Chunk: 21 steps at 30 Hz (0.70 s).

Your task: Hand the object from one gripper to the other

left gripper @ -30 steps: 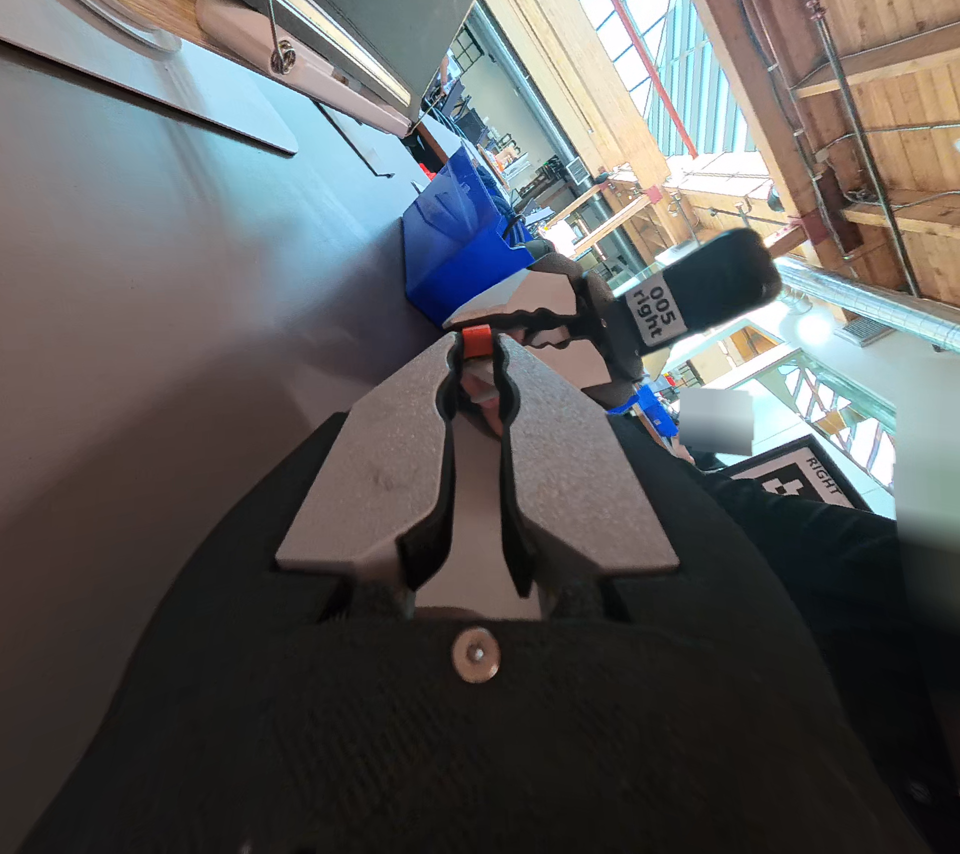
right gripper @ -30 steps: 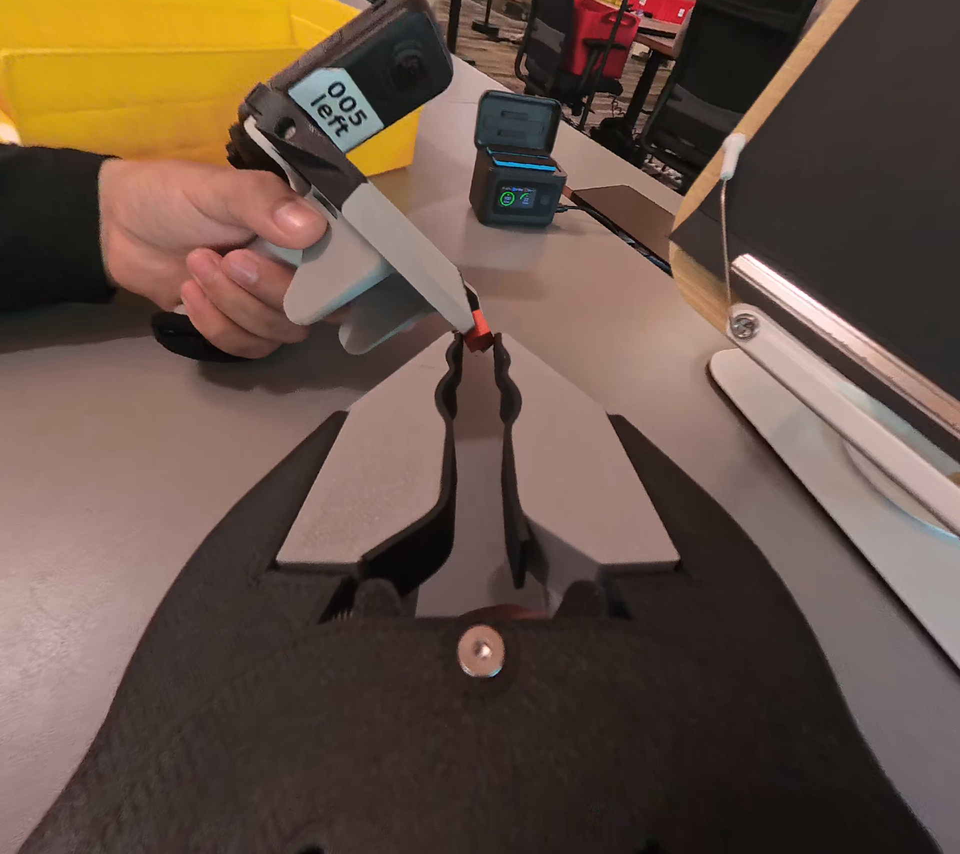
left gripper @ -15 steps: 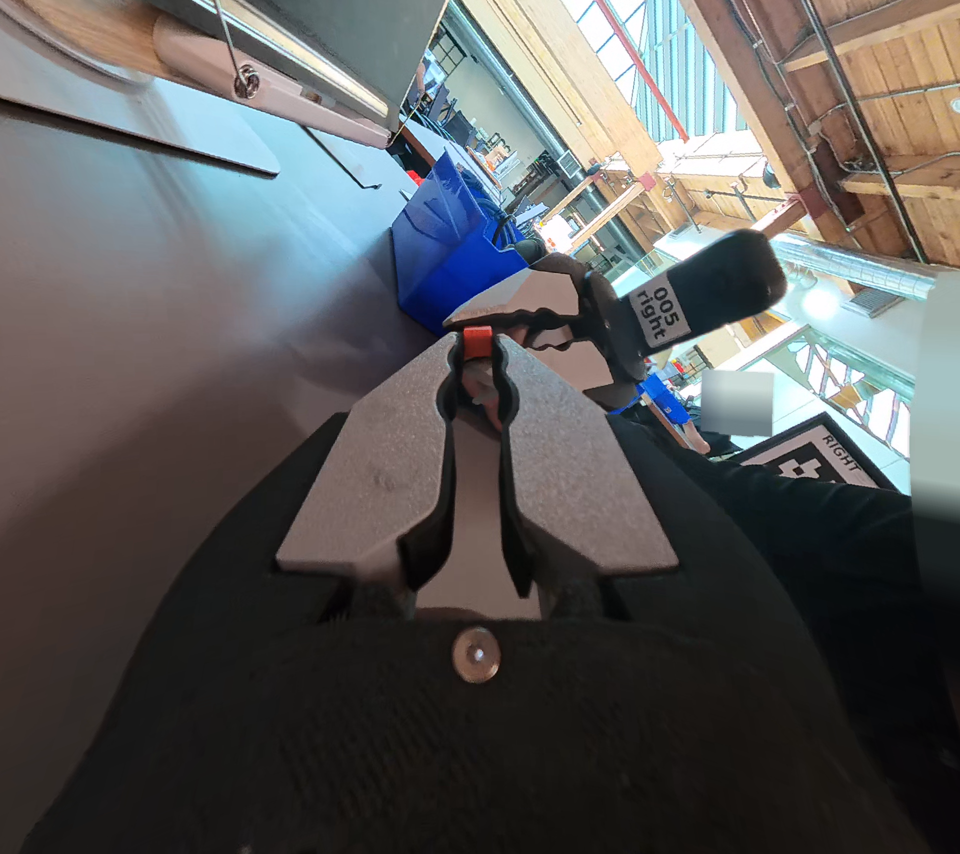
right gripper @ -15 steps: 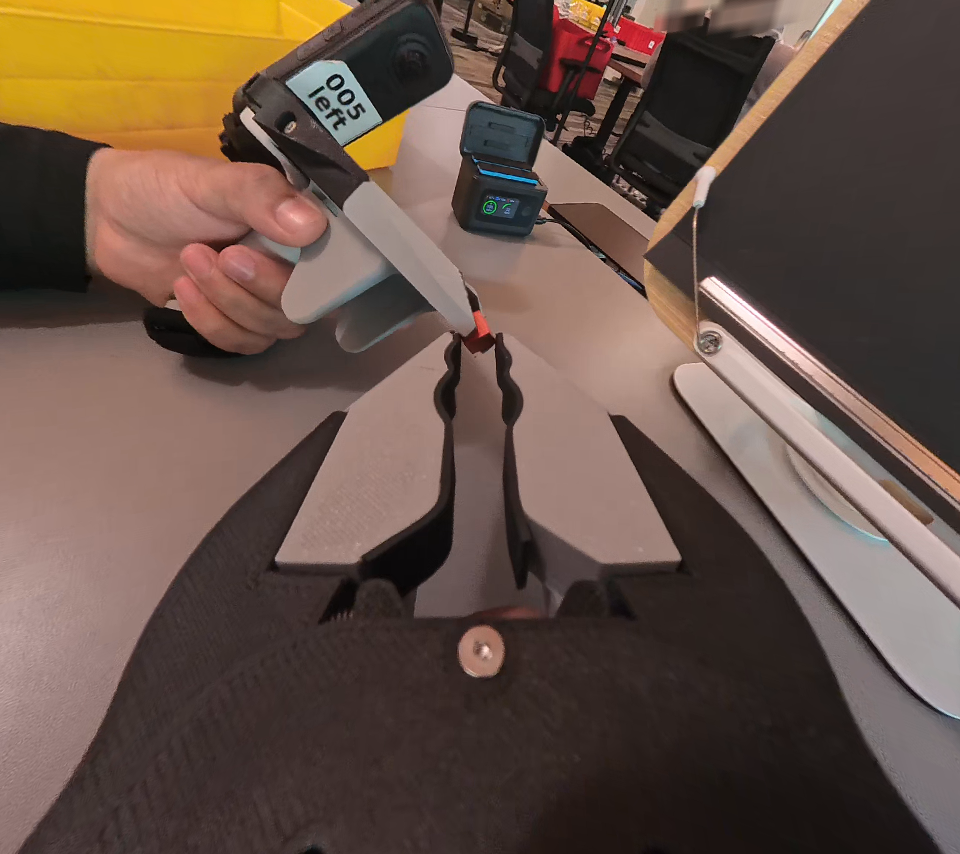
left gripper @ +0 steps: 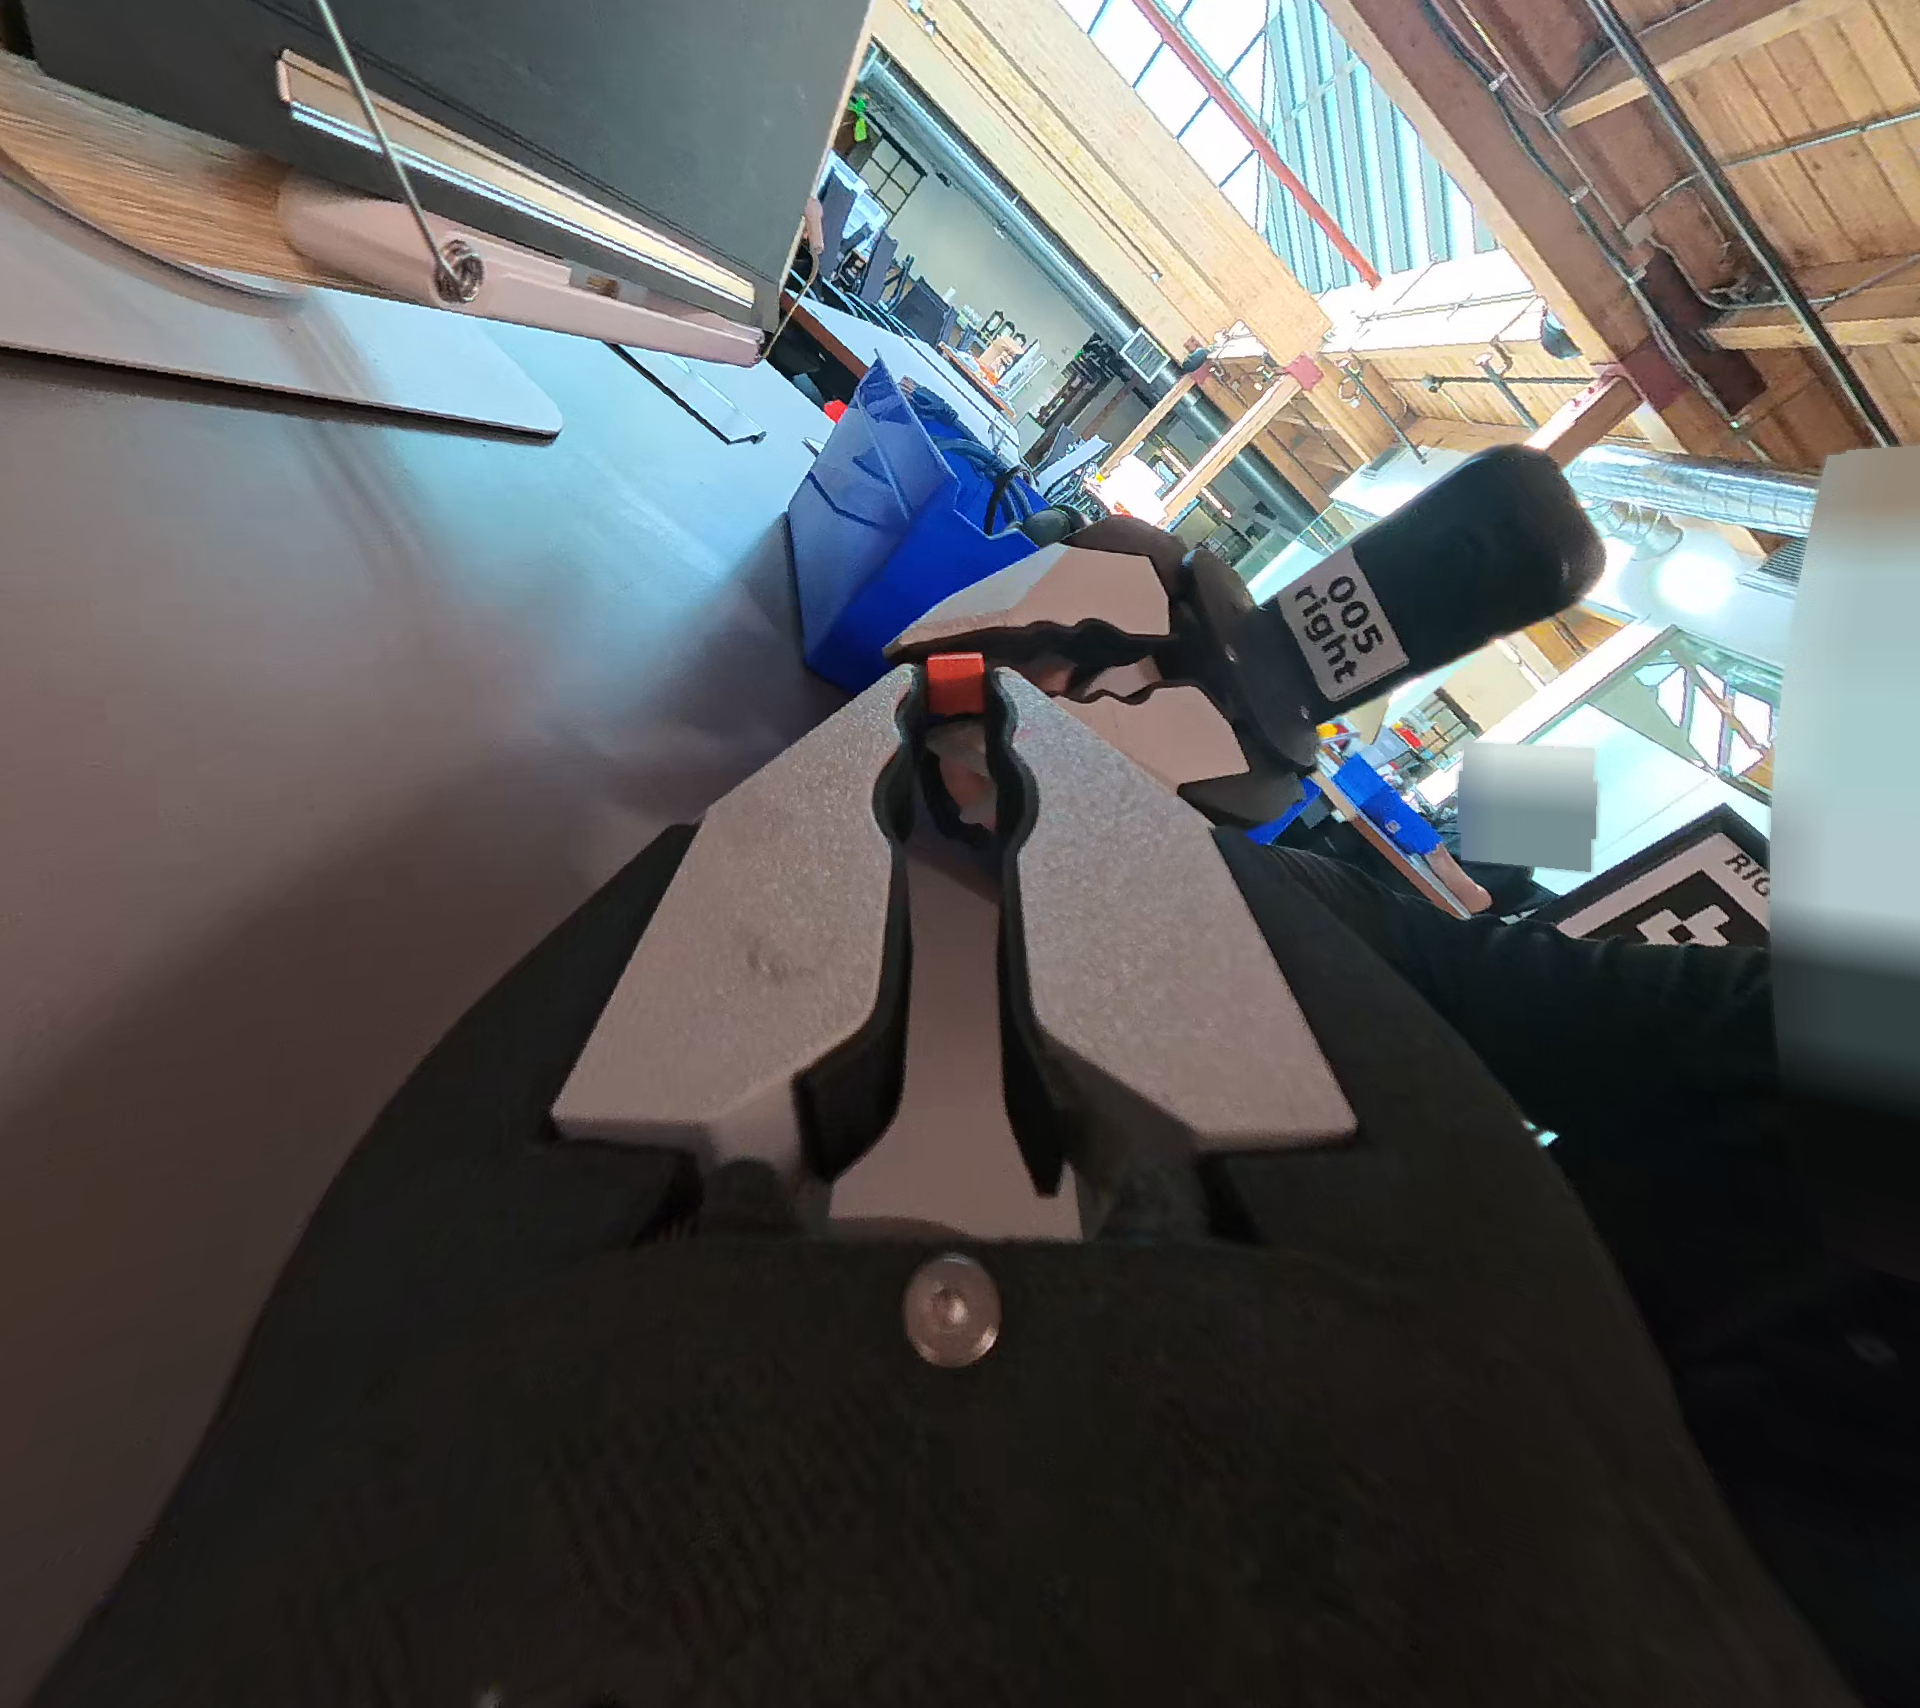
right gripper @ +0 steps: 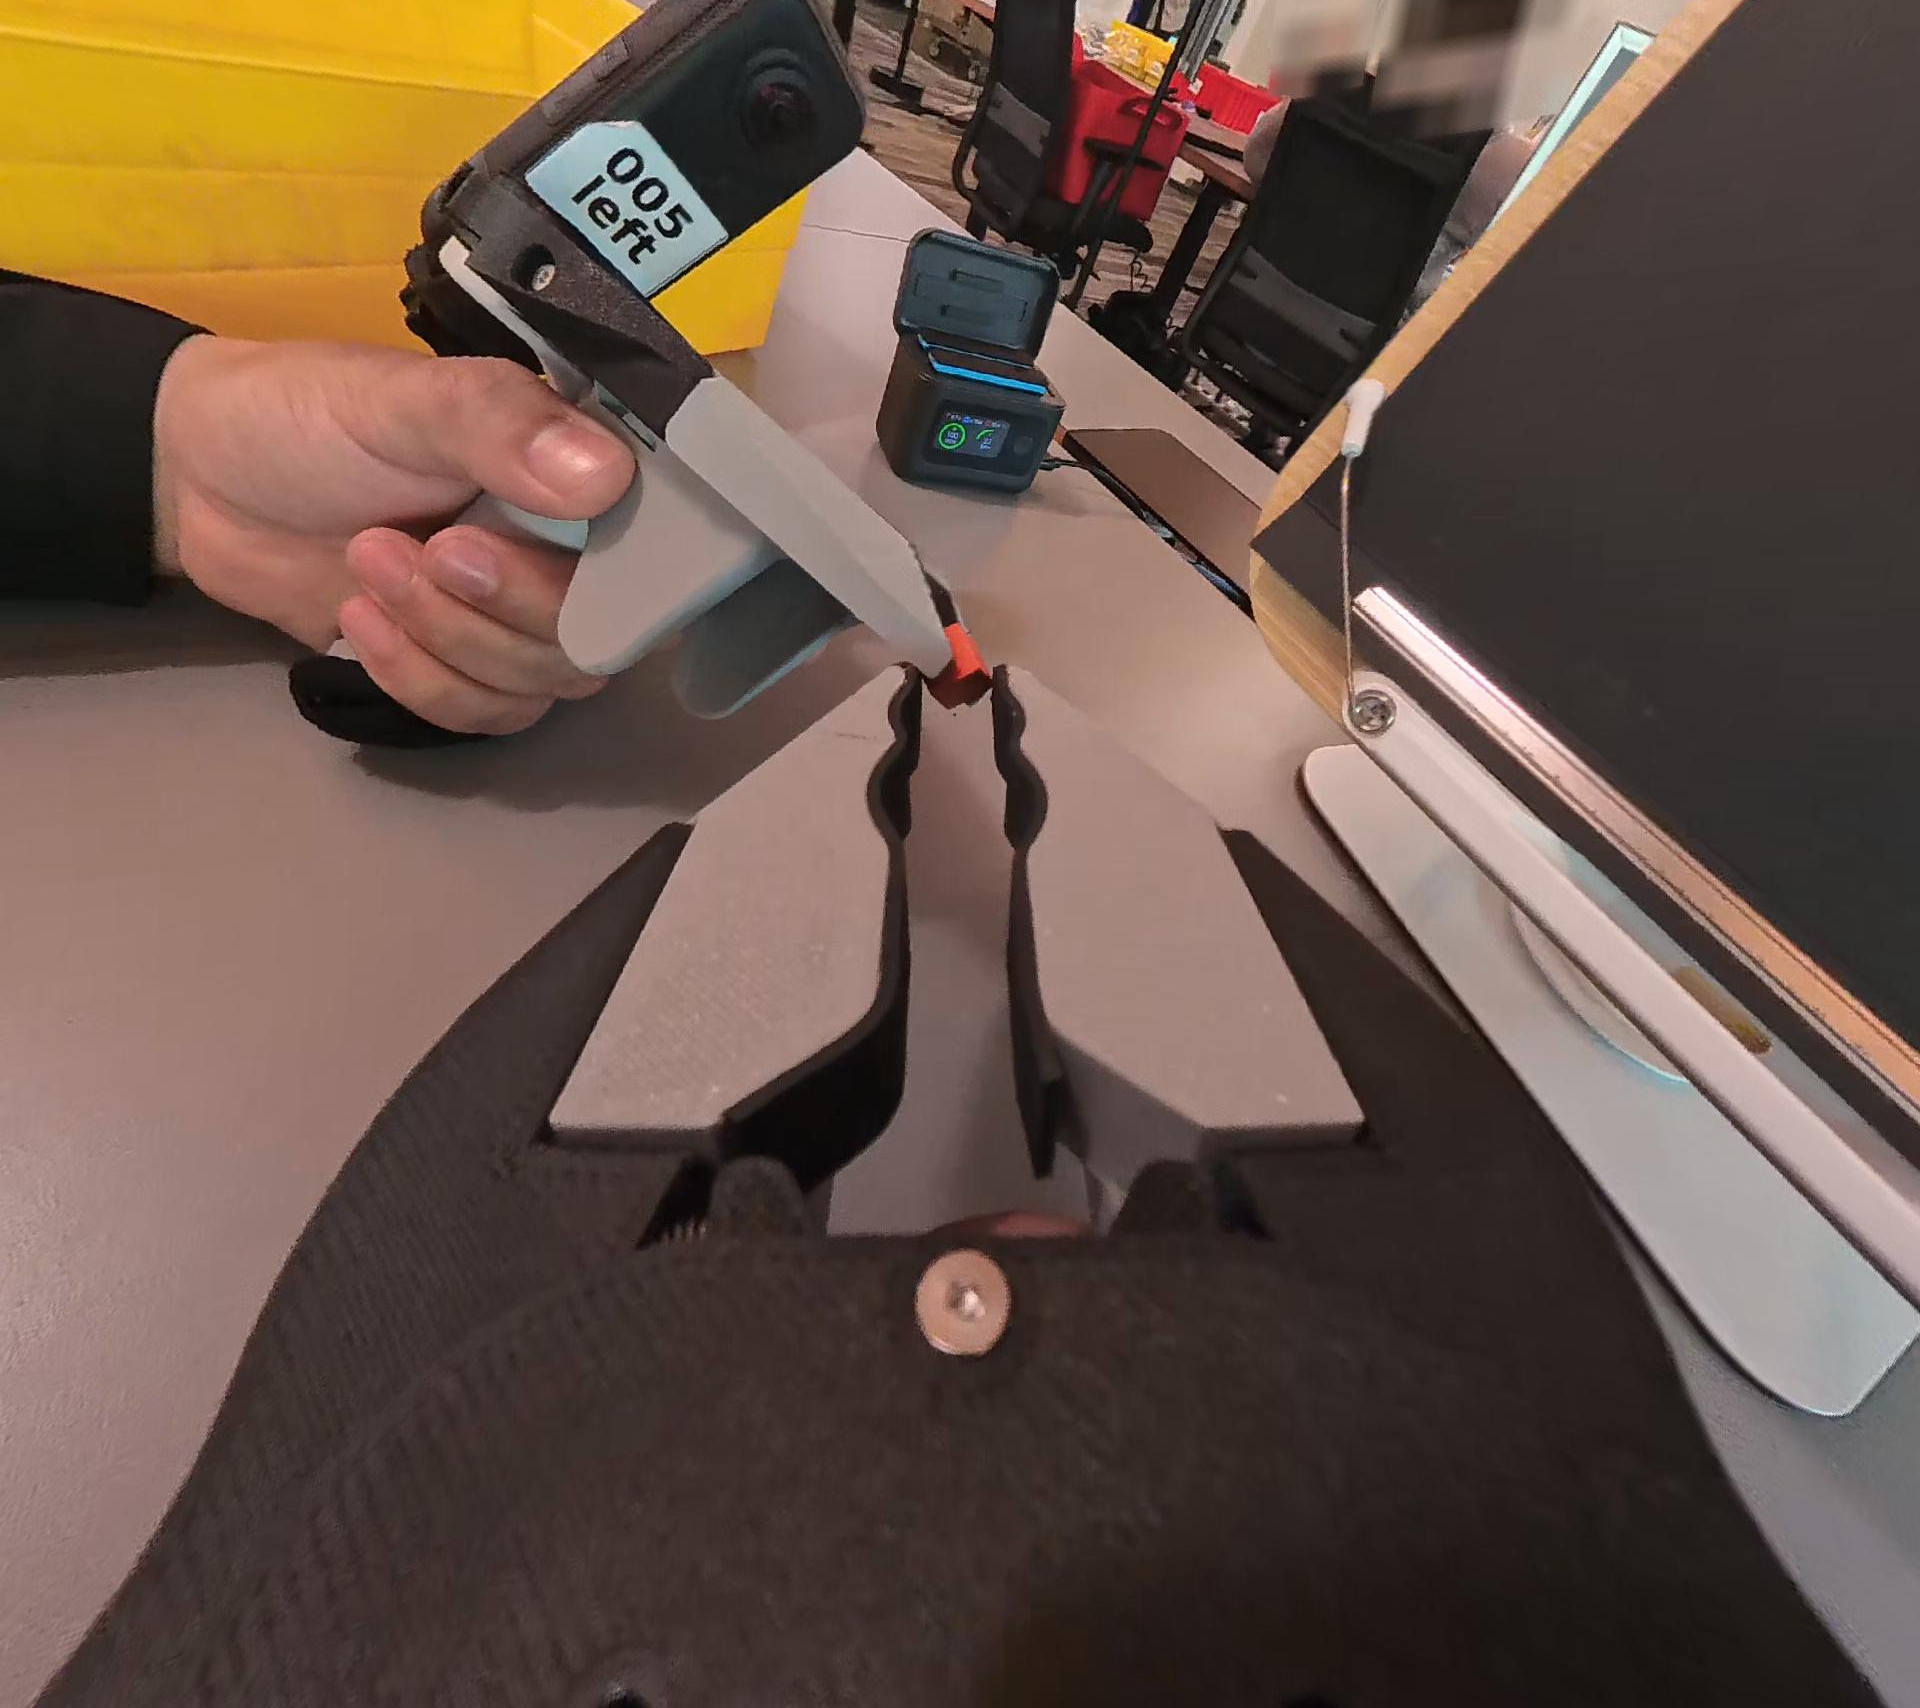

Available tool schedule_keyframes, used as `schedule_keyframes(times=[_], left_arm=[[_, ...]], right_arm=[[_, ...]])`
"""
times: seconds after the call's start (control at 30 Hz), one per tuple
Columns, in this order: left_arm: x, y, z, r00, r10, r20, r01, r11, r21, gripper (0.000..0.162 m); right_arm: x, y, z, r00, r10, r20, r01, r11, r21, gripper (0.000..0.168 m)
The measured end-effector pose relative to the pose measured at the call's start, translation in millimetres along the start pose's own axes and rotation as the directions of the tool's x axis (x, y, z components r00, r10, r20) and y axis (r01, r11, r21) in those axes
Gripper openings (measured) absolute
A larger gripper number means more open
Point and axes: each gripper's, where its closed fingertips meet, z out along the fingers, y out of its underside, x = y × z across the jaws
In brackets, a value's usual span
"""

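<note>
Nothing moved; left gripper point(left gripper: 954, 684) grips red block point(left gripper: 954, 684).

Left gripper point(left gripper: 956, 690) pinches red block point(left gripper: 954, 684) — right gripper point(left gripper: 1023, 656) touching.

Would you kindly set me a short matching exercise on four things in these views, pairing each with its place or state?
Things:
1. red block
2. yellow bin
3. blue bin
4. dark case

Places or states:
A. lid up, small screen lit
B. beyond the right gripper in the left wrist view
C. pinched at the fingertips of the left gripper
D. on the table behind the person's hand

Pairs: 1-C, 2-D, 3-B, 4-A
</note>
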Motion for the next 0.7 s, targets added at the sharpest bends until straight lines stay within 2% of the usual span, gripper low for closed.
schedule_keyframes(times=[0.17, 0.47, 0.7], left_arm=[[-1.1, -0.1, 0.1, 1.000, -0.007, 0.003, 0.007, 1.000, -0.001, 0.007], [0.1, 5.7, 4.0, 1.000, 0.022, 0.016, -0.021, 0.999, -0.041, 0.007], [3.2, 3.5, 2.5, 0.999, 0.041, 0.007, -0.041, 0.999, -0.024, 0.007]], right_arm=[[0.2, 1.6, 2.0, 0.999, 0.048, 0.022, -0.048, 0.999, -0.001, 0.011], [-3.4, 8.9, 9.1, 1.000, 0.009, 0.016, -0.008, 0.999, -0.044, 0.016], [-2.9, 5.8, 7.9, 1.000, -0.012, 0.005, 0.013, 0.999, -0.031, 0.012]])
